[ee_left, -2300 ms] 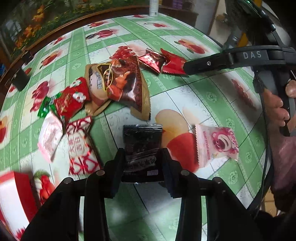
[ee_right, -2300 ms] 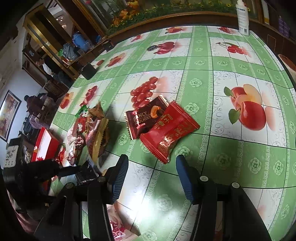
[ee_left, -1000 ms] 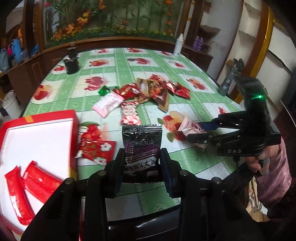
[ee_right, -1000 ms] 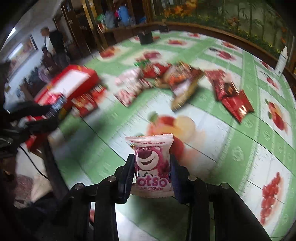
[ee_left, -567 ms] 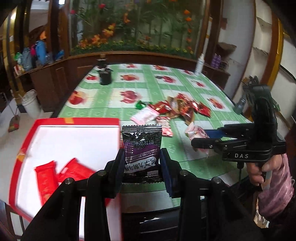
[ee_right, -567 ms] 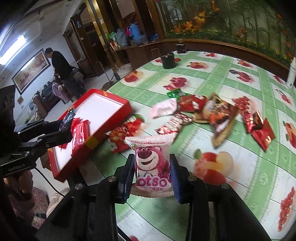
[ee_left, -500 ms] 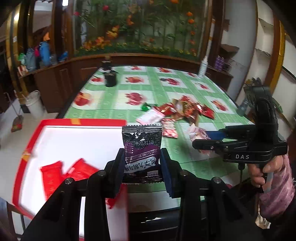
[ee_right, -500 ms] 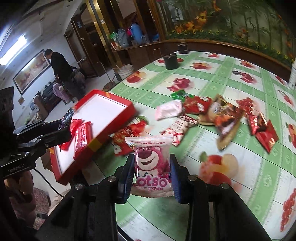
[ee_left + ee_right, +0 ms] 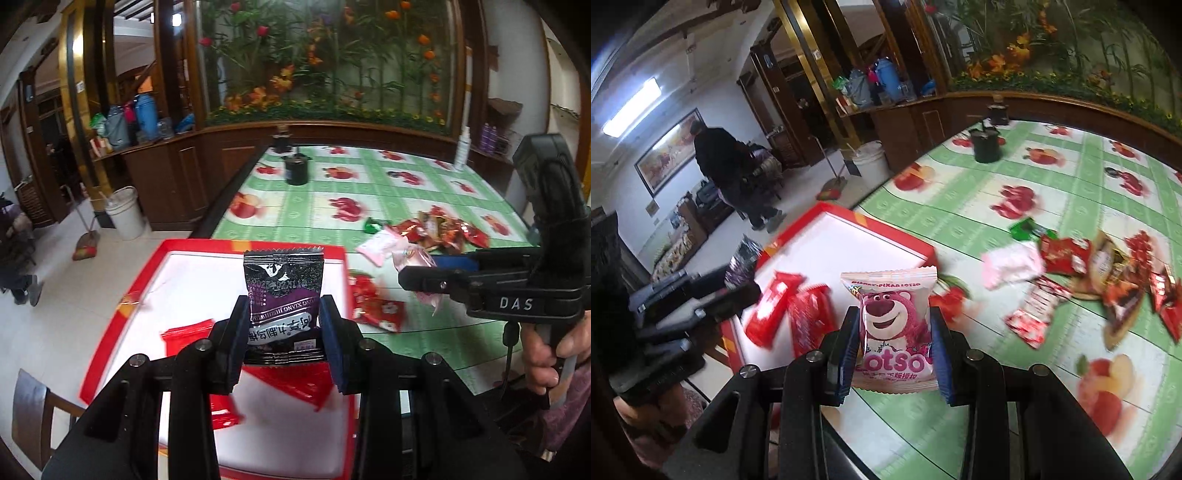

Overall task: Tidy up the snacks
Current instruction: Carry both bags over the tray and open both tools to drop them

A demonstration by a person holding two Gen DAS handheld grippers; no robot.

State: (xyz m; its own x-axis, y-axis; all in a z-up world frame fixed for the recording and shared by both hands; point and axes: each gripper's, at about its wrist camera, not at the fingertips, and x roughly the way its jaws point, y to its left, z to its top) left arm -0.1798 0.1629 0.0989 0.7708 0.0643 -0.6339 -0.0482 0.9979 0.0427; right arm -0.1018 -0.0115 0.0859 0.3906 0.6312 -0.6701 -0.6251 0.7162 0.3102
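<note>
**Inspector:** Report the grips.

**Assistant:** The left gripper pinches the lower part of a dark purple packet, which stands upright between the pads, above the red box. The right gripper pinches a pink bear packet the same way, over the table edge just beside that box.

**Inspector:** Handling properties?

**Assistant:** Both look like light, sealed film pouches with crimped, serrated ends. My judgement: soft and crushable, glossy and somewhat slippery. The firm hold is across the flat body near a sealed end, as taken now; a pinch on the seam alone could slip.

**Inspector:** The box?

**Assistant:** Rigid-looking, shallow, red rim with a white floor. Red wrapped packets already lie flat inside it.

**Inspector:** Remaining stock?

**Assistant:** A loose pile of snacks sits on the green fruit-print tablecloth, well apart from the box: red foil pieces, a pale pink pouch, a green wrapper, a brown bag. Blur hides finer detail.

**Inspector:** Risk?

**Assistant:** A light pouch may flutter on release and land on the rim.
</note>
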